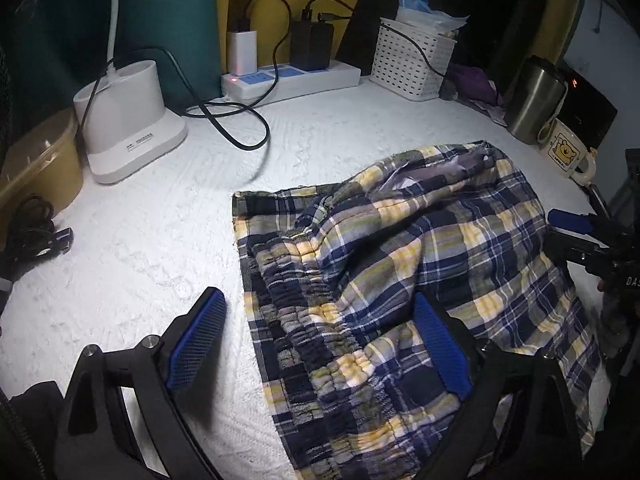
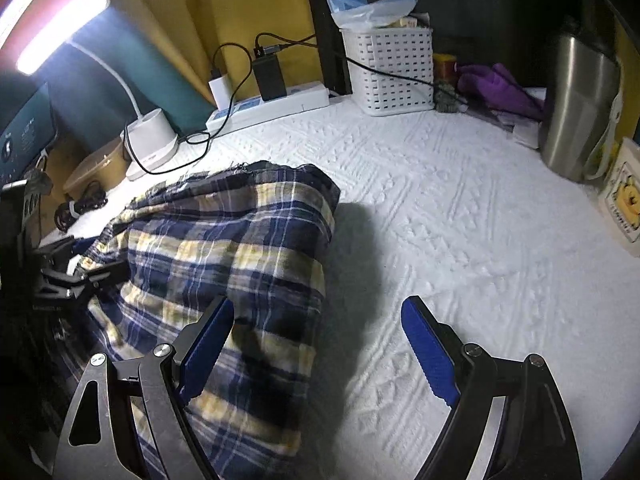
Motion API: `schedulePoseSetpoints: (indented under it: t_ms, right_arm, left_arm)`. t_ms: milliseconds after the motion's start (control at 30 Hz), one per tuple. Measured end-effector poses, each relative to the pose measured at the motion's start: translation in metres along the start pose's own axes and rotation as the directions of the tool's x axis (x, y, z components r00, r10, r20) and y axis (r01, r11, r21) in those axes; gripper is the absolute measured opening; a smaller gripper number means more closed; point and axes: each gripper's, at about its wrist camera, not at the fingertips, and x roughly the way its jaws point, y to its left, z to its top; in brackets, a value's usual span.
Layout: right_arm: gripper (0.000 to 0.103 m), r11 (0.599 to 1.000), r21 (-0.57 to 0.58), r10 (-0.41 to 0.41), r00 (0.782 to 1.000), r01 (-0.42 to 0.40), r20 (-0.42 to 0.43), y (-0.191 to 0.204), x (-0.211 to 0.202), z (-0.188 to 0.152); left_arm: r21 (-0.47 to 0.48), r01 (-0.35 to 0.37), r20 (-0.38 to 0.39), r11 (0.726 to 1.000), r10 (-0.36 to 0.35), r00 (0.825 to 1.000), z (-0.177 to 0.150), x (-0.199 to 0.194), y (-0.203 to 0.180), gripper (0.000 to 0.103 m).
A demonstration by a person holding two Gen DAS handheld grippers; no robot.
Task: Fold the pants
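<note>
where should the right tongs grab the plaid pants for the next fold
Probably the right edge of the plaid pants, coming in from the bare white cloth side. That edge is a stacked fold standing slightly proud, and the open right tongs already straddle it.

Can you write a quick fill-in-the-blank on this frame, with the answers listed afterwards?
1. The pants on the white cloth have a ____ pattern.
2. The left gripper has its jaws ____.
3. The power strip lies between the lamp base and the white ____.
4. The right gripper holds ____.

Missing words: plaid; open; basket; nothing
</note>
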Motion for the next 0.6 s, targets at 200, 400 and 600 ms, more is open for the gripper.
schedulePoseSetpoints:
  t_ms: [200, 400, 600]
  right_arm:
    - [0.087, 1.000, -0.008, 0.001, 1.000, -0.001, -0.011, 0.005, 0.019, 0.009]
    - [0.096, 0.999, -0.046, -0.007, 1.000, 0.007, -0.010, 0.016, 0.029, 0.015]
    - [0.095, 0.996, -0.072, 0.049, 0.999, -0.050, -0.023, 0.023, 0.033, 0.018]
  left_arm:
    - [-0.003, 0.007, 0.003, 1.000, -0.007, 1.000, 0.003, 0.002, -0.001, 0.094]
    - [-0.004, -0.003, 0.005, 1.000, 0.003, 1.000, 0.007, 0.006, -0.005, 0.095]
    - [0.001, 0.002, 0.004, 1.000, -0.002, 1.000, 0.006, 0.006, -0.005, 0.093]
